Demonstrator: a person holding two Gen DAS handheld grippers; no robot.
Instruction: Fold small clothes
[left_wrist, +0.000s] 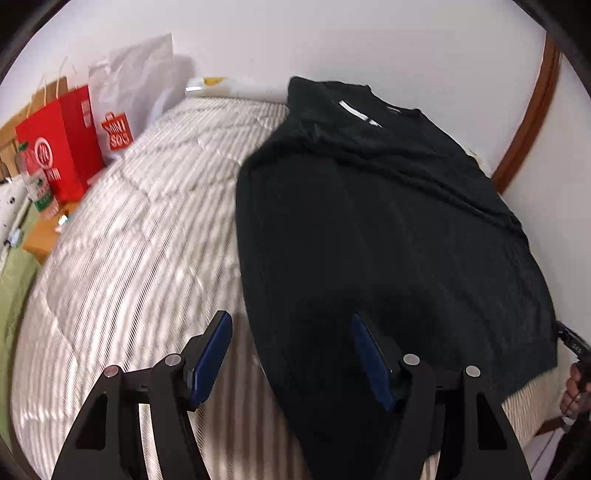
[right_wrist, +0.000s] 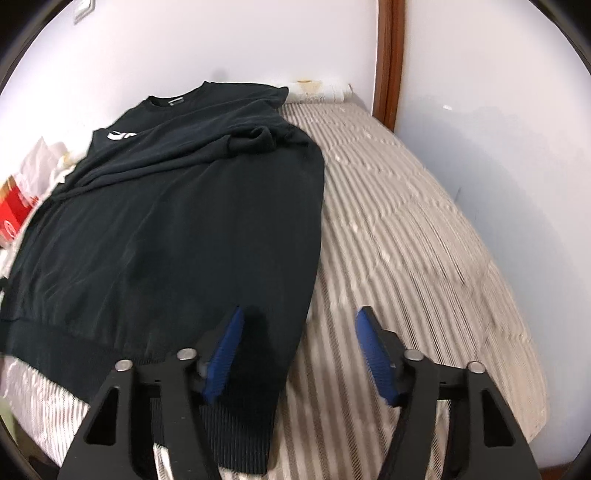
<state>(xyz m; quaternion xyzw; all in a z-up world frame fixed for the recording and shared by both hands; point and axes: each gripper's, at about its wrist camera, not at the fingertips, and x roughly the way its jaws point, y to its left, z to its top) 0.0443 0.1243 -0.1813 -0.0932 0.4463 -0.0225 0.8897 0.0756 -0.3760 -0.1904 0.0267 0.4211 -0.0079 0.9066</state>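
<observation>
Sweatshirt (right_wrist: 177, 229) beneath both tilted-down grippers (left_wrist: 291, 354) (right_wrist: 301, 350) (jaws apart, empty)

One black sweatshirt (left_wrist: 388, 229) lies on the one striped mattress (left_wrist: 140, 229); it is the only garment on it. Beyond the mattress's far left corner stand two red paper bags (left_wrist: 55, 155) side by side, and just behind them two white bags (left_wrist: 136, 85), the nearer one carrying a red logo. One clear plastic bottle (left_wrist: 35, 177) with a green and red label stands in front of the red bags. One roll of white, stained material (right_wrist: 321, 90) lies against the wall at the mattress's far end. One brown wooden door frame (right_wrist: 388, 59) rises behind the mattress's far right corner. Two grippers show, the left gripper (left_wrist: 291, 354) and the right gripper (right_wrist: 301, 354), each with two blue pads (right_wrist: 375, 354).
</observation>
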